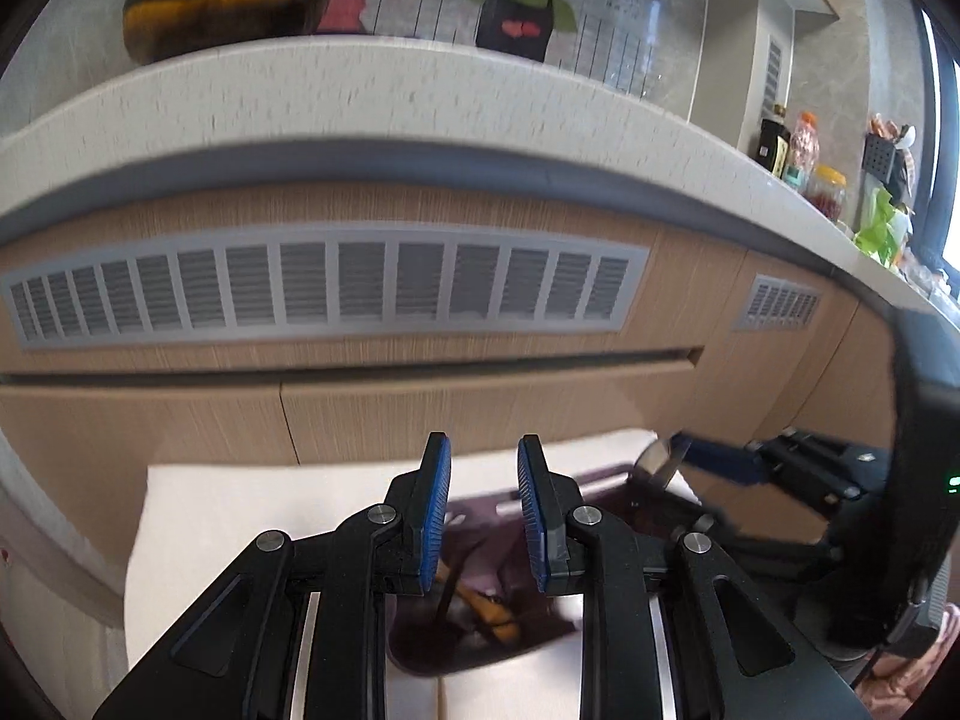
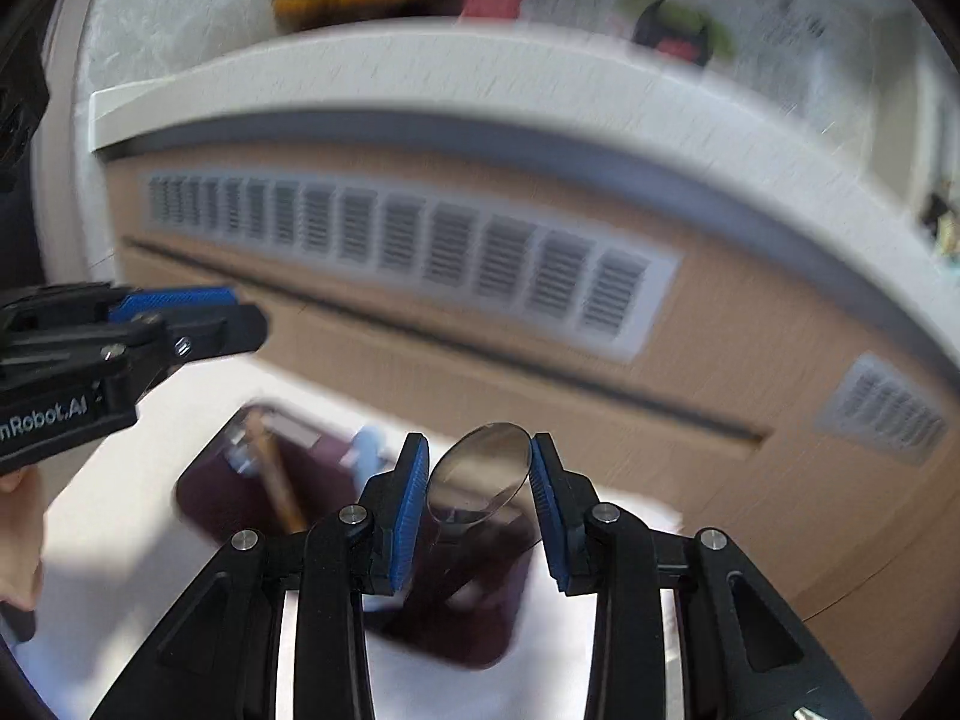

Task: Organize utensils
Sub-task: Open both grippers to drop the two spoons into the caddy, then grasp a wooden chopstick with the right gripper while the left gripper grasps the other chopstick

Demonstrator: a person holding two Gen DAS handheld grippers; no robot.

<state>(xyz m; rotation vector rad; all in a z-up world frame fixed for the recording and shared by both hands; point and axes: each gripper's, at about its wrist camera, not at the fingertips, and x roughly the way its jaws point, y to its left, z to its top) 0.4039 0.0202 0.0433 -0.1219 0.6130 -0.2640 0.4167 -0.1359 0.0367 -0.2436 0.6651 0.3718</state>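
On the low white bench point(image 1: 240, 510), in front of the wood cabinet front point(image 1: 480, 414), sits a dark maroon tray point(image 2: 204, 492), long side running away from both cameras; contents blurred, but the right wrist view shows a wooden handle point(image 2: 273, 474) lying diagonally in its left compartment, with something small and metallic at that handle's far end; left wrist view shows a yellow-orange piece point(image 1: 492, 606) and a thin dark stick point(image 1: 447, 594) in the near end of the tray, can't tell what either is; the number of compartments is also unclear; right gripper point(image 2: 480, 441) has its jaws closed on a metal spoon point(image 2: 480, 474), bowl up and clamped edge to edge between the blue pads, handle dropping out of sight below them; spoon is off the bench, over the right part of the tray, not in any compartment; left gripper point(image 1: 485, 450) has jaws at a narrow gap with nothing between the pads, pointing down over the tray's near end, apart from the spoon; upper bench point(image 1: 420, 96) behind carries a black pot point(image 1: 228, 6) with orange handles at left; far right has a few bottles point(image 1: 804, 144), a yellow-lidded jar point(image 1: 828, 192) with red contents, and a black perforated holder point(image 1: 879, 153), contents too small to make out.
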